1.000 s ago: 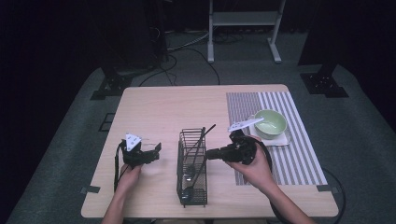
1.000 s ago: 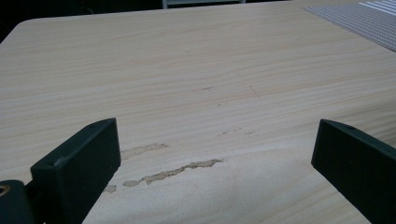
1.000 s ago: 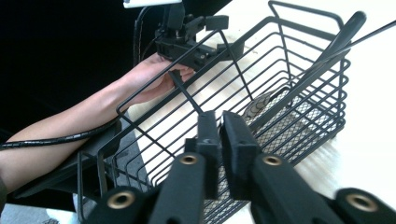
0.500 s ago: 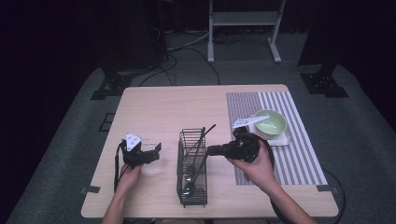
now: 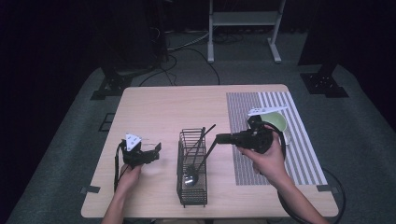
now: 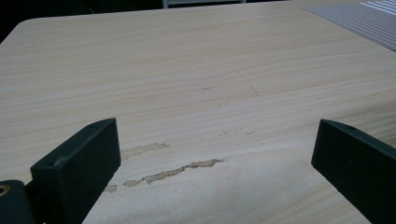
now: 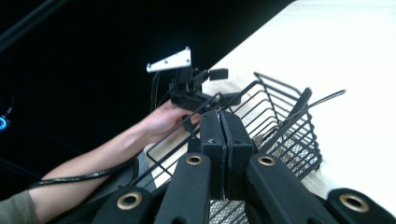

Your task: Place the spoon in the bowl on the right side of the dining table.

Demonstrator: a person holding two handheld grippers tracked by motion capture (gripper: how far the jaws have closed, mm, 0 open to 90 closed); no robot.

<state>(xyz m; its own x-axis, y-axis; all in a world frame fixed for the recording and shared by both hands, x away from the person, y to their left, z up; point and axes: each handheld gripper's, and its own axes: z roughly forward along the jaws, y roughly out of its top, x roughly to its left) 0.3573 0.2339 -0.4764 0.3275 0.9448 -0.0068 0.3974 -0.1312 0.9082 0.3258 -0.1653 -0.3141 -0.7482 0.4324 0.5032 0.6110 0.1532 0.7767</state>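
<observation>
A black wire basket (image 5: 192, 201) stands on the wooden table (image 5: 159, 107) near its front middle, holding black-handled utensils (image 5: 203, 135). My right gripper (image 5: 218, 137) hovers just right of the basket, pointing left, shut on the thin black handle of a ladle (image 5: 189, 179) whose metal bowl hangs inside the basket. In the right gripper view the jaws (image 7: 225, 121) are pressed together over the basket (image 7: 280, 93). My left gripper (image 5: 155, 150) rests left of the basket, open, with bare wood between its jaws (image 6: 215, 154).
A striped mat (image 5: 299, 154) covers the table's right side, with a green bowl (image 5: 276, 122) on it behind my right hand. A metal stand (image 5: 243, 18) and cables lie on the dark floor beyond the table.
My right hand has risen and shifted slightly left with the ladle, whose bowl now hangs higher in the basket. The left hand has stayed put.
</observation>
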